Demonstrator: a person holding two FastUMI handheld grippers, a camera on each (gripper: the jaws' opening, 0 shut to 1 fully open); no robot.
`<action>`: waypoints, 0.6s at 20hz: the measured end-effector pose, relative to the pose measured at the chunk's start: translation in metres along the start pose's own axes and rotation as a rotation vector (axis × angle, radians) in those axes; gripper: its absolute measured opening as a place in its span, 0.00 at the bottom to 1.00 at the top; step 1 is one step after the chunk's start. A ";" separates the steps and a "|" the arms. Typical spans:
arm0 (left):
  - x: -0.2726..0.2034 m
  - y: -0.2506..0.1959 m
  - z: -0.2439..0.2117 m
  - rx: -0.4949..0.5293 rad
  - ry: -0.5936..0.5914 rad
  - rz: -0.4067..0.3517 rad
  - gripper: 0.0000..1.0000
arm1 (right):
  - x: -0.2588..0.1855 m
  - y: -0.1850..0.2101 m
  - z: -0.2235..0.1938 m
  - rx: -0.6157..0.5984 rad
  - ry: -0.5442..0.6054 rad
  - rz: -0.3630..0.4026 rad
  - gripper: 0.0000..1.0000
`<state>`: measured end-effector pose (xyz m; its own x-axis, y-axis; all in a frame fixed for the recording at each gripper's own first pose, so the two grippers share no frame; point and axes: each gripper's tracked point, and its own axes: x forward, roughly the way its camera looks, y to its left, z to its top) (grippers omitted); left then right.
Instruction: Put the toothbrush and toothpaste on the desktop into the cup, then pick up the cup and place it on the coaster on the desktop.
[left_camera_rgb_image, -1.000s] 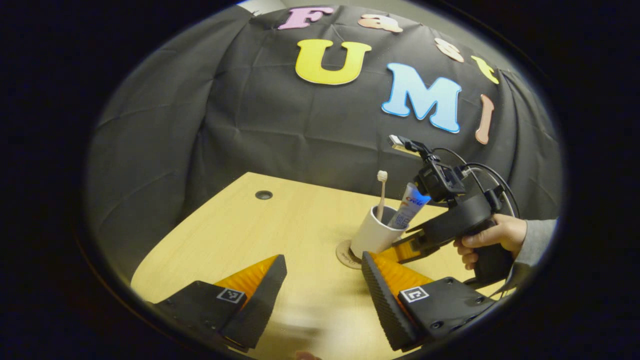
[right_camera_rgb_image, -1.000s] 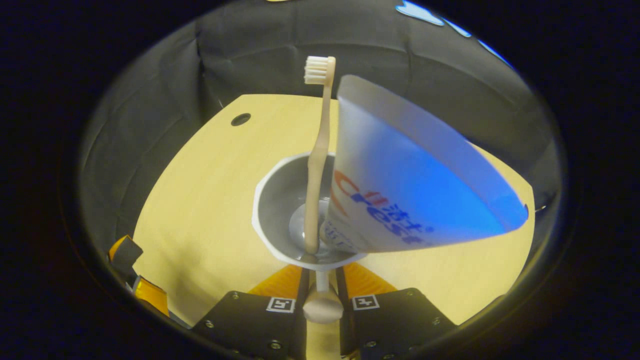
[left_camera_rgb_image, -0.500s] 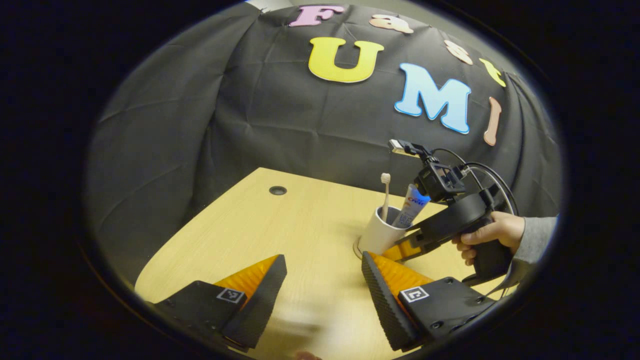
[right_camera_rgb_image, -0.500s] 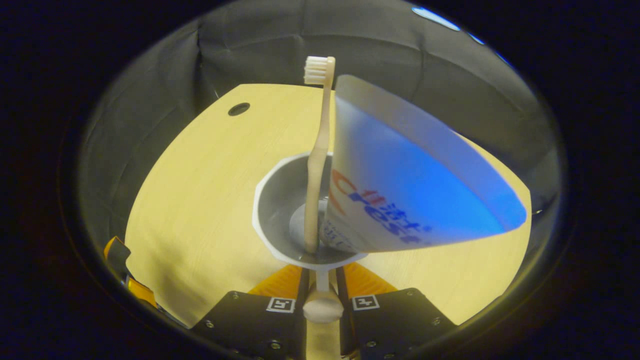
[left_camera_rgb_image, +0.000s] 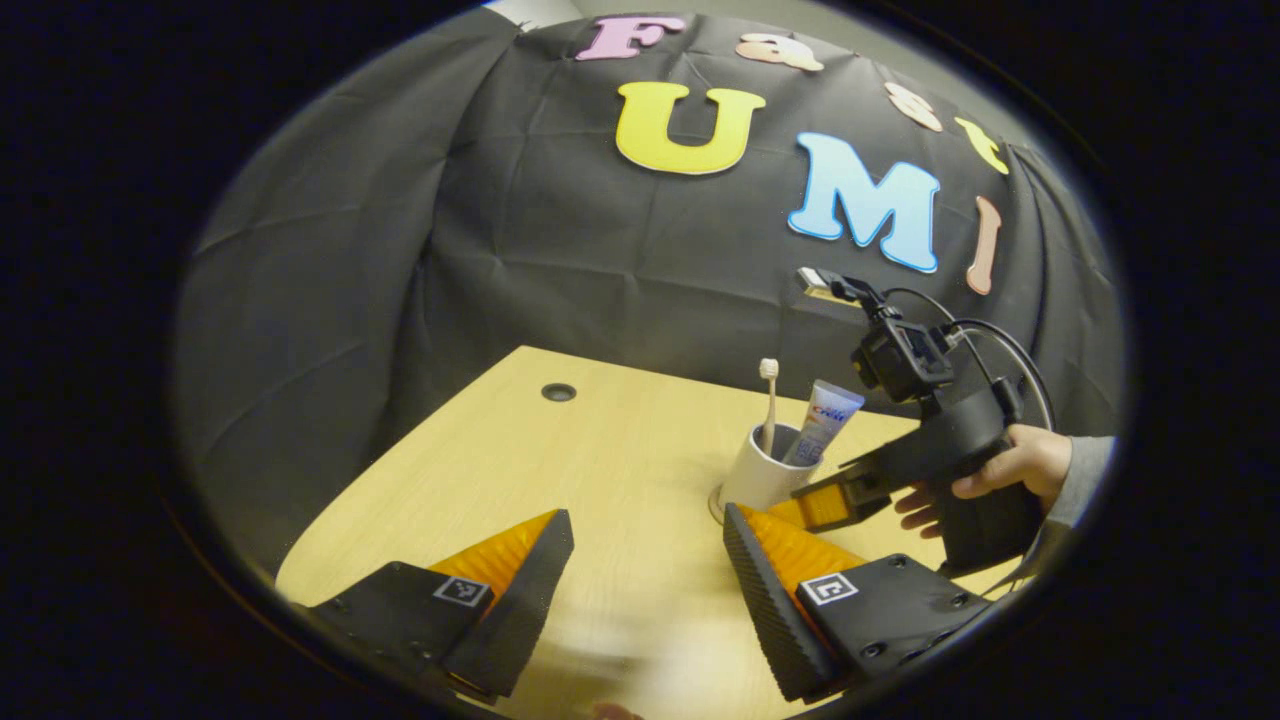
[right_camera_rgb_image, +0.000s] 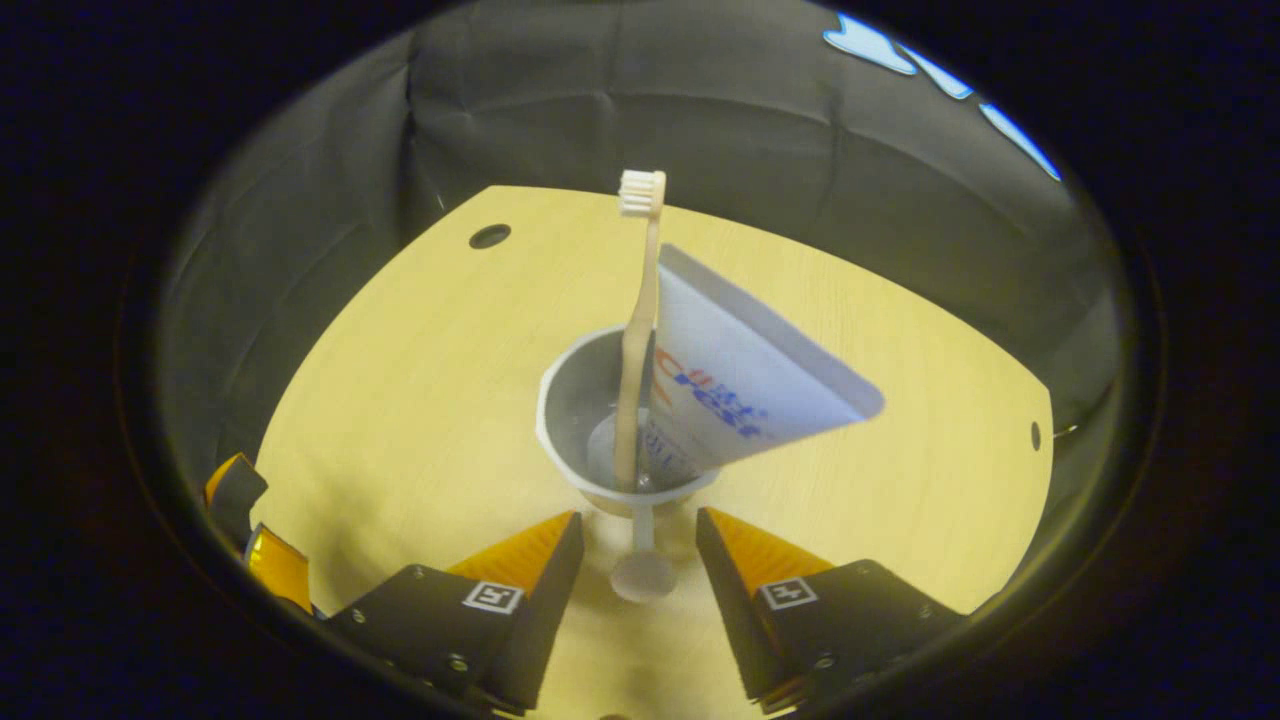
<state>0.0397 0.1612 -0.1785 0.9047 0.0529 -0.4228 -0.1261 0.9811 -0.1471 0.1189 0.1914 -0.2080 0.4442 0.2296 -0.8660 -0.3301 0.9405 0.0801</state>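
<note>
A white cup (left_camera_rgb_image: 757, 482) stands upright on a round coaster (left_camera_rgb_image: 716, 503) on the wooden desk (left_camera_rgb_image: 560, 470). In the cup stand a cream toothbrush (left_camera_rgb_image: 768, 400), head up, and a white and blue toothpaste tube (left_camera_rgb_image: 826, 420). My right gripper (left_camera_rgb_image: 812, 500), held by a hand (left_camera_rgb_image: 1010, 470), is just right of the cup. In the right gripper view the cup (right_camera_rgb_image: 560, 420), toothbrush (right_camera_rgb_image: 640, 320) and toothpaste (right_camera_rgb_image: 745, 390) sit straight ahead. My right gripper (right_camera_rgb_image: 640, 535) is open, its fingers either side of the cup handle (right_camera_rgb_image: 641, 570) without pressing it. My left gripper (left_camera_rgb_image: 645, 545) is open and holds nothing.
The desk has a cable hole (left_camera_rgb_image: 558, 392) at its far left and another hole (right_camera_rgb_image: 1035, 436) on the right. The black cloth wall (left_camera_rgb_image: 560, 230) closes off the back. Part of the left gripper (right_camera_rgb_image: 245, 515) shows at the desk's left edge.
My right gripper was shut on the cup handle; now it has opened, let go and drawn back a little. The cup stays on the coaster. The left gripper has barely moved.
</note>
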 end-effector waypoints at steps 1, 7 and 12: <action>0.000 -0.003 0.002 0.003 -0.004 0.000 0.96 | -0.017 0.001 -0.007 -0.004 -0.016 0.006 0.75; -0.005 -0.033 0.023 0.049 -0.048 -0.009 0.96 | -0.145 -0.030 -0.044 -0.001 -0.191 0.002 0.89; -0.008 -0.088 0.050 0.079 -0.106 -0.050 0.96 | -0.282 -0.084 -0.049 0.006 -0.437 -0.083 0.89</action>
<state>0.0635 0.0837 -0.1173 0.9476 0.0193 -0.3189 -0.0515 0.9943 -0.0928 -0.0197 0.0354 0.0049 0.7795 0.2363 -0.5801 -0.2744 0.9613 0.0229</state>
